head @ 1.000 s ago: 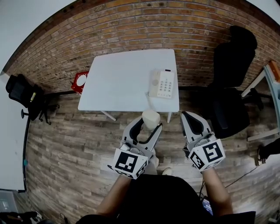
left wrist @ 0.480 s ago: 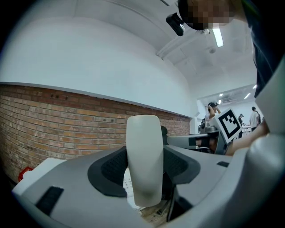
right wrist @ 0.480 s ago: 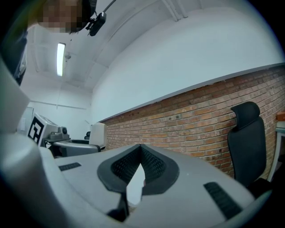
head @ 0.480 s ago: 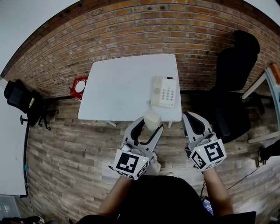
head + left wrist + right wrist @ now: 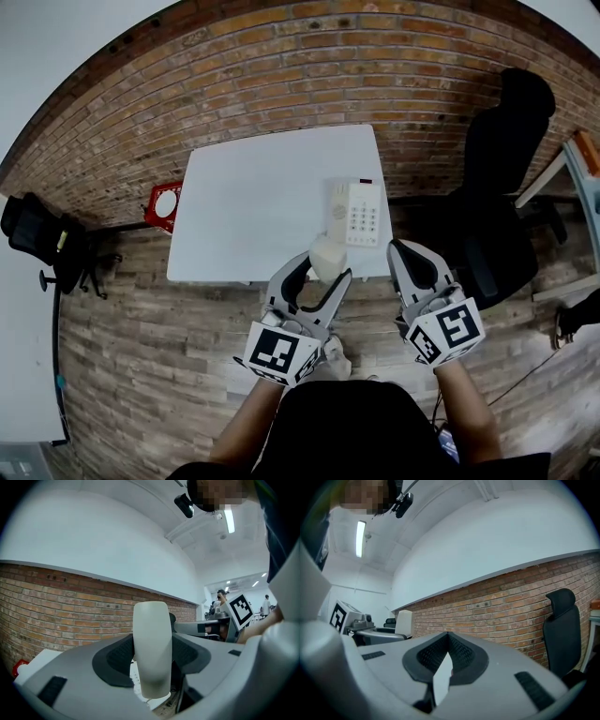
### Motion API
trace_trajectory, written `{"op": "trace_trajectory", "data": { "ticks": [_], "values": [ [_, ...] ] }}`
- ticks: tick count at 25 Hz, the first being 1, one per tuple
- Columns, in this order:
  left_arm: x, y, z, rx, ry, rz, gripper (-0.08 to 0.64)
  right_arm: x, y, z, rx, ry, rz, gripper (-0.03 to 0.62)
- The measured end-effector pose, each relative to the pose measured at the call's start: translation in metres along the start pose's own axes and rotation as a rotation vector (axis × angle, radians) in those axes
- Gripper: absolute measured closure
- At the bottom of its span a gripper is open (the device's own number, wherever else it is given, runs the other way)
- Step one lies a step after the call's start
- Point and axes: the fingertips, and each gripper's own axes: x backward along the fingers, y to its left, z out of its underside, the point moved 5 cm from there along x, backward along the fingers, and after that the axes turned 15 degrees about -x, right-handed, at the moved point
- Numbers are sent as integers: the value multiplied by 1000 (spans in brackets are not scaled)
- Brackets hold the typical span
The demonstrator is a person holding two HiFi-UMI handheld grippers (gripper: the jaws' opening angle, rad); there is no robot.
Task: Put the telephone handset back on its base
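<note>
- The left gripper is clamped on the telephone handset. In the left gripper view the cream handset stands upright between the two dark pads, and both pads press on its sides.
- From the head view, the handset sits over the near edge of the white table, towards its right end. How high above the tabletop it hangs cannot be made out.
- The telephone base lies on the table's near right corner, keypad up. It is just beyond the handset and slightly to its right, and its cradle side is bare.
- The right gripper is held to the right of the left one, off the near right corner of the table. Its jaws are closed together, tip to tip, with nothing between them.
- The person's two forearms reach out from the near edge of the view, each hand behind a marker cube.
- A black office chair stands to the right of the table, against the brick wall.
- A red object sits low beside the table's left edge.
- A second black chair is far off to the left, on the wood-plank floor.
</note>
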Motion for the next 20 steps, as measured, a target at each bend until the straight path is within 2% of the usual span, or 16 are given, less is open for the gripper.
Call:
{"op": "trace_trajectory", "data": {
  "ticks": [10, 20],
  "values": [
    [-15, 40, 10, 16, -7, 36, 310, -42, 7, -3, 47, 1, 19, 580],
    [-27, 62, 27, 36, -4, 67, 310, -64, 1, 2, 45, 1, 55, 580]
  ]
}}
